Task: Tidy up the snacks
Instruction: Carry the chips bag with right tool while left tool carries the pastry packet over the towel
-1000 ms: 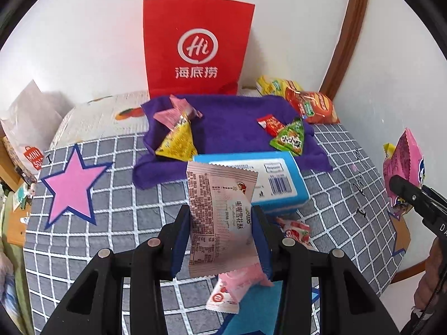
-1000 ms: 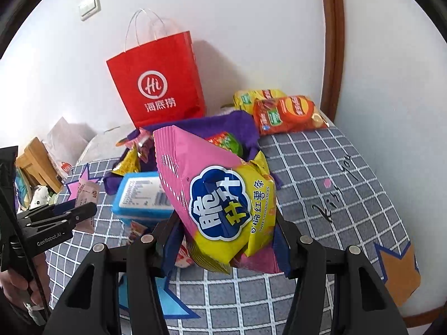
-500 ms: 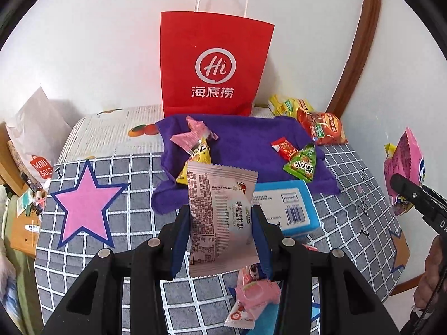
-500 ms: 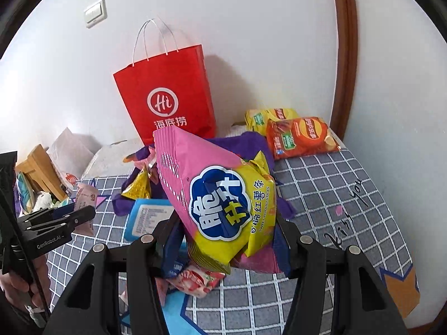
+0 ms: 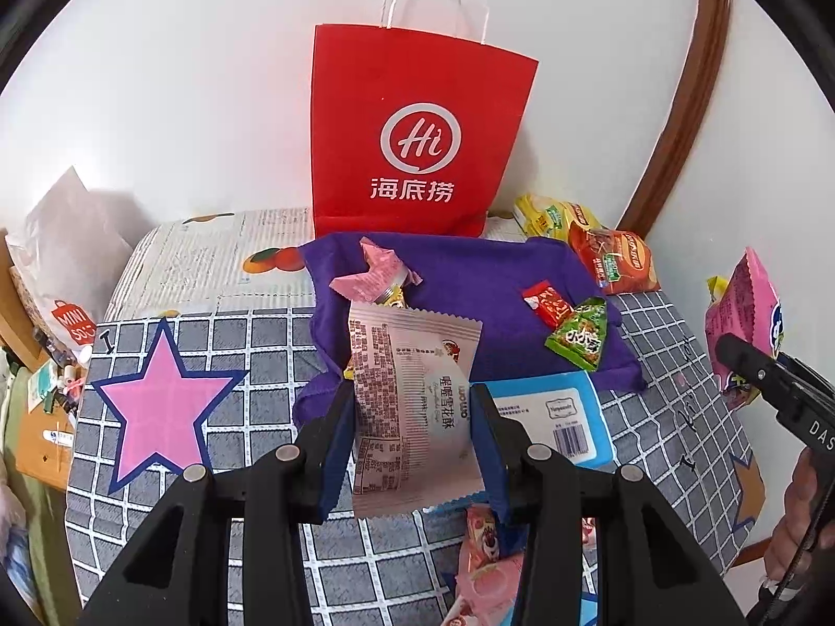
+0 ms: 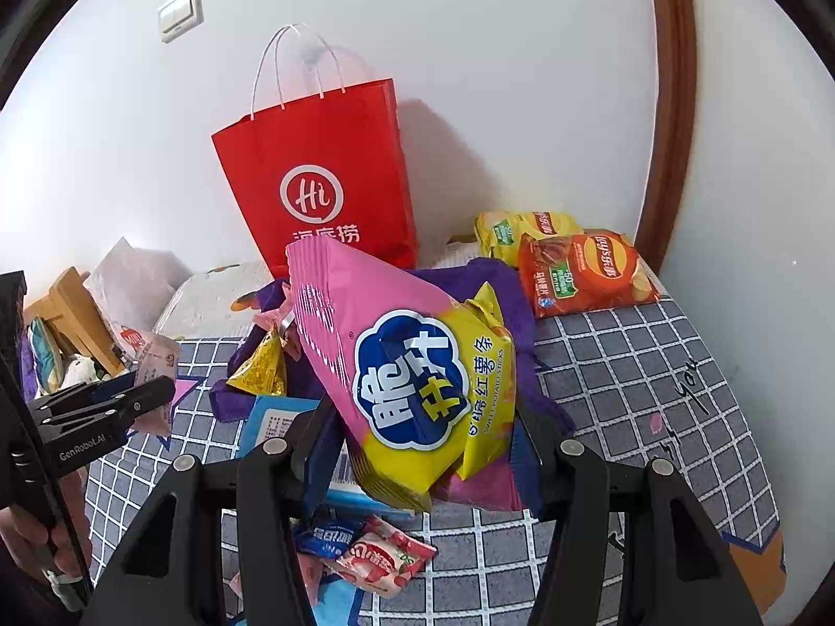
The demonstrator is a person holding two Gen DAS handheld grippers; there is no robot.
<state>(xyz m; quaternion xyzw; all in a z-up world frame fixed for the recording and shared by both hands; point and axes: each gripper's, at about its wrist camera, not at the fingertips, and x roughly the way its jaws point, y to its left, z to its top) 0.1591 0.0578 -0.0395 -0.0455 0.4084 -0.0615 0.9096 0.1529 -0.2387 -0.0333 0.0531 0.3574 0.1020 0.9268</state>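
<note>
The left gripper (image 5: 415, 435) is clamped on a pale pink snack packet (image 5: 415, 407), a flat sachet with crimped zigzag ends, dense printed text down its left half and Chinese lettering running down its right half. The packet stands upright between the blue pads, raised above the bed. The right gripper (image 6: 425, 448) grasps a big pink-and-yellow sweet potato sticks bag (image 6: 412, 365), puffy, with a blue cloud-shaped logo; it tilts with its top toward the far left and hides much of what lies behind it.

Under both lies a grey checked bedspread (image 5: 261, 344) with a pink star (image 5: 159, 407) on the left. On its far part a purple cloth (image 5: 469, 281) is spread, carrying a crumpled pink wrapper (image 5: 373, 276), a small red packet (image 5: 548, 302) and a green triangular packet (image 5: 582, 336). A yellow triangular packet (image 6: 261, 373) lies at the cloth's left side, seen from the right wrist. A light blue box (image 5: 553, 417) with a barcode lies just near of the cloth, partly hidden behind the left gripper's right finger.

Against the far white wall stands a red paper bag (image 5: 417, 141) with white cord handles, upright, its base touching the cloth's far edge. To its right, by the brown door frame (image 5: 678, 104), a yellow chip bag (image 6: 522, 227) lies partly under an orange-red chip bag (image 6: 584, 271). Closest, beneath the grippers, small pink and red sachets (image 6: 386, 561) lie loose. A white Miniso bag (image 5: 68, 261) sits far left.
</note>
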